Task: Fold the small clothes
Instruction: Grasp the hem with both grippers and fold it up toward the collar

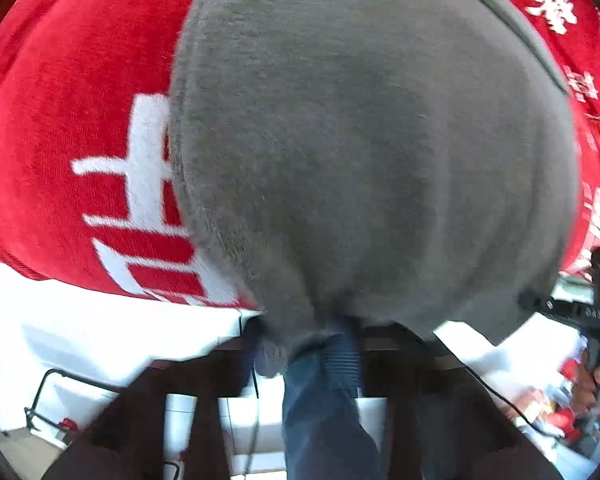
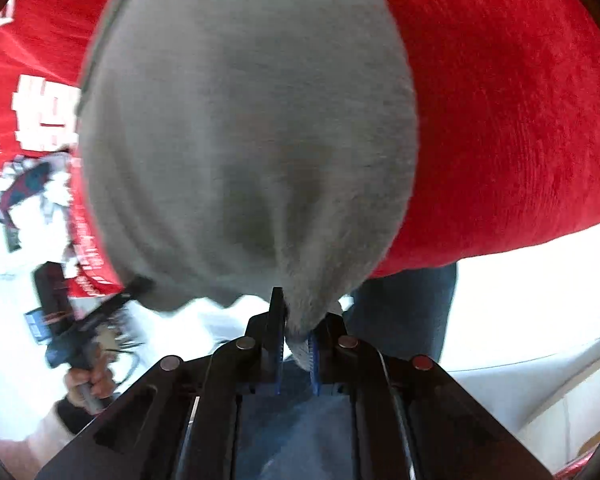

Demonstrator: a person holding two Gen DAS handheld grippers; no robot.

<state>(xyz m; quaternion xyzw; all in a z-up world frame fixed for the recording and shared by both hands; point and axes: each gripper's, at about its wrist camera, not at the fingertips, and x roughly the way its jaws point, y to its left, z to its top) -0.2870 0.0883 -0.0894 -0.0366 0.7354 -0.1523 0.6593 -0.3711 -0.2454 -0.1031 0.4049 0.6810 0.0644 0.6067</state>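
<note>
Both claws [image 1: 316, 344] [image 2: 296, 344] pinching grey garment [image 1: 380, 140]

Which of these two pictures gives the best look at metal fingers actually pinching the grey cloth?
The right wrist view: the right gripper shows both blue-padded fingers closed on a corner of the grey garment. In the left wrist view the cloth hangs over the left gripper, hiding most of its fingers.

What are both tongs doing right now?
Left tongs: closed on the grey garment.
Right tongs: closed on the same grey garment, pinching its edge.
</note>
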